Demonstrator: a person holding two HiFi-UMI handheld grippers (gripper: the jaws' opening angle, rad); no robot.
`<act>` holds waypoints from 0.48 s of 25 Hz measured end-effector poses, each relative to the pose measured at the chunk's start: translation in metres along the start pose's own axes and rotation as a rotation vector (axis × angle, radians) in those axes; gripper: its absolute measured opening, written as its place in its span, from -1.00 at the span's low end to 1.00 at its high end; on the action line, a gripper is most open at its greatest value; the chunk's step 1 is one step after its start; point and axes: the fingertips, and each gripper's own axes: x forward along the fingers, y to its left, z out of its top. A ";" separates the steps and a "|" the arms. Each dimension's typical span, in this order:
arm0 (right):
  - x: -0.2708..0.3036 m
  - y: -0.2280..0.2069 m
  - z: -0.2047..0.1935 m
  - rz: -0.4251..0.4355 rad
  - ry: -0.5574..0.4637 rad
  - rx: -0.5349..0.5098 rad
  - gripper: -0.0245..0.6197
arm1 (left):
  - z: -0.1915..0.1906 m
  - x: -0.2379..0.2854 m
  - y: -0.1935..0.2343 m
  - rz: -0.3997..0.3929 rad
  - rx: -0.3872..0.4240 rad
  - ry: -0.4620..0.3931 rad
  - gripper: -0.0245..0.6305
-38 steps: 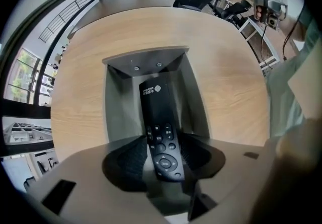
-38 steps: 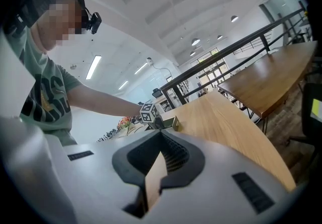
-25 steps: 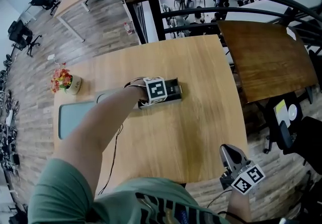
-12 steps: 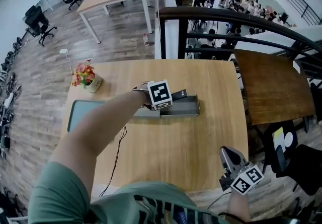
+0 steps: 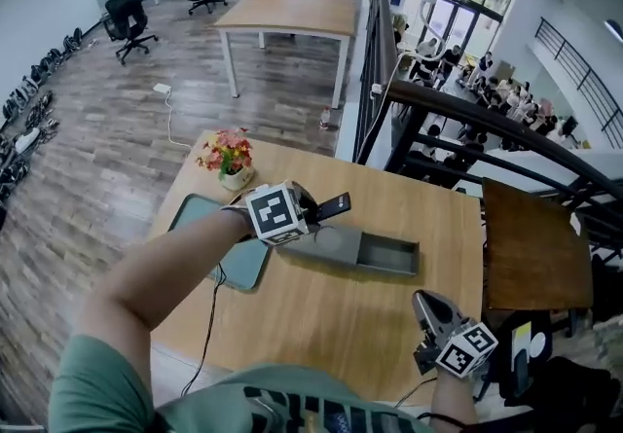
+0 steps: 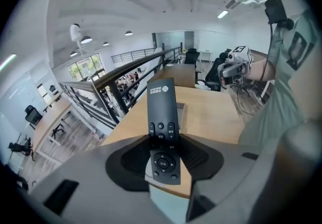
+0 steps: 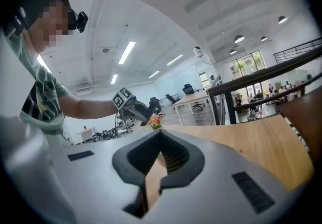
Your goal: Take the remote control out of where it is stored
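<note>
My left gripper (image 5: 310, 210) is shut on a black remote control (image 5: 331, 206) and holds it in the air above the left end of the grey storage box (image 5: 387, 269). The box lies open on the wooden table (image 5: 321, 314). In the left gripper view the remote (image 6: 162, 117) sticks out forward between the jaws, buttons up, gripped across its middle by my left gripper (image 6: 163, 140). My right gripper (image 5: 428, 309) hangs at the table's near right edge, shut with nothing in it. Its tips meet in the right gripper view (image 7: 160, 135).
A small pot of flowers (image 5: 227, 157) stands at the table's far left corner, a teal mat (image 5: 209, 227) beside it. A cable (image 5: 209, 324) hangs off the near left edge. A dark brown table (image 5: 535, 256) and a black railing (image 5: 467, 120) lie to the right.
The left gripper, down at the box a second ago, has come up and to the left with the remote in its jaws. The head view has tilted upward. The right gripper stayed put.
</note>
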 end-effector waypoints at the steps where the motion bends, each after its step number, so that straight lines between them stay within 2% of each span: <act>1: 0.012 0.009 0.002 0.014 0.010 -0.007 -0.93 | -0.013 -0.018 -0.001 0.018 -0.020 -0.023 -0.37; 6: 0.072 0.059 0.012 0.068 0.059 -0.052 -0.93 | -0.089 -0.084 -0.018 0.067 -0.104 -0.125 -0.37; 12: 0.112 0.118 0.032 0.088 0.030 -0.063 -0.93 | -0.152 -0.153 -0.032 0.114 -0.249 -0.323 -0.37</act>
